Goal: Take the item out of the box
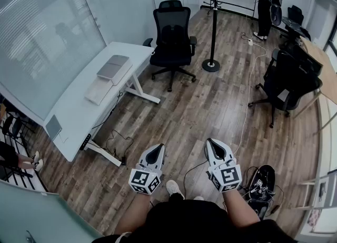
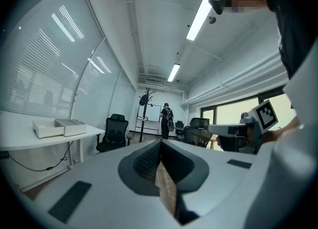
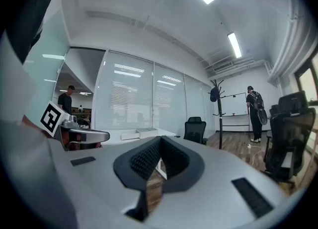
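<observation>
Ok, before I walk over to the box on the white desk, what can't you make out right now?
- What is inside the box: too small in the head view; both gripper views show only its side walls.
- Whether the white piece beside it is its lid: too small in every view.
- The seated person at the head view's left: cut off by the picture's edge.

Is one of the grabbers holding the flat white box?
No, the grey left gripper and right gripper are both shut on nothing, and the flat white box lies on the long white desk.
</observation>
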Demonstrator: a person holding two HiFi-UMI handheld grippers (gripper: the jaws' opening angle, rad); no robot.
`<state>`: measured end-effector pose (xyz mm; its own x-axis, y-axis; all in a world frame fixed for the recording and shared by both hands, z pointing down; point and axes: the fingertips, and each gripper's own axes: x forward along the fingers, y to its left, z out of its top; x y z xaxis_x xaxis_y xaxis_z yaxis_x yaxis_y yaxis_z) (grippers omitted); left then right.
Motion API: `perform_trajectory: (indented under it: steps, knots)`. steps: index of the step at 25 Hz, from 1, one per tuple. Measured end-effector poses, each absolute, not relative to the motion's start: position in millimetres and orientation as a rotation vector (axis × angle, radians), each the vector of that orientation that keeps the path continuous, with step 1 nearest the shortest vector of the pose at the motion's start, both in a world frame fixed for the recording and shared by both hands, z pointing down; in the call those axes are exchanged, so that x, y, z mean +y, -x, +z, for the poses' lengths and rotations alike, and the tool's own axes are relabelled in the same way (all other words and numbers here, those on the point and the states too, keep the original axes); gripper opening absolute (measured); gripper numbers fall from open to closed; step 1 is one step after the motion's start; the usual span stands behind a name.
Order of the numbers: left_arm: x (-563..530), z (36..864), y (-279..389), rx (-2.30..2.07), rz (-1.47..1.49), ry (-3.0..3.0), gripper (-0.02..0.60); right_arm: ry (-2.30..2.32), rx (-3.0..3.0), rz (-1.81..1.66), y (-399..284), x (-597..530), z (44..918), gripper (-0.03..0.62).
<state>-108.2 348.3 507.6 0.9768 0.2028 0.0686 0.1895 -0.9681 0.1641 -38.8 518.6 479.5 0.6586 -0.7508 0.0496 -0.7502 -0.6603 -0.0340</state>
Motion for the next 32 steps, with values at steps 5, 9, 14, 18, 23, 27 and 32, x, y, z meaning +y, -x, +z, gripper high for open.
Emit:
perform_trajectory:
  steps: [5,9,14,18,23,27,32]
  knots:
    - [342,520,105,0.283,0.153,-2.954,0.014,2.856,1.305,-0.111,28,509,487,0.004]
    - [333,526,102,0.266,0.171,-2.944,0.014,2.855,1.316,-0.13,23,497,490,0.004]
    - [307,533,100,0.225,0.184,-2.917,0.012,2.811,1.439,-0.229,19,463,509,0.005]
    - [283,537,95,0.199,0.196,-2.898,0.014,2.782,1.535,-0.273,16,429,518,0.006]
    - [245,538,91,0.193,0.212,-2.911,0.014,2.752,1.581,-0.296,5,386,524,0.006]
    - [215,535,93,0.167,0.222,-2.916,0.014,2.736,1.616,-0.291,0,358,523,0.006]
    - [185,536,95,0.124,0.229,-2.922,0.014,2.738,1.654,-0.287,-2,328,516,0.006]
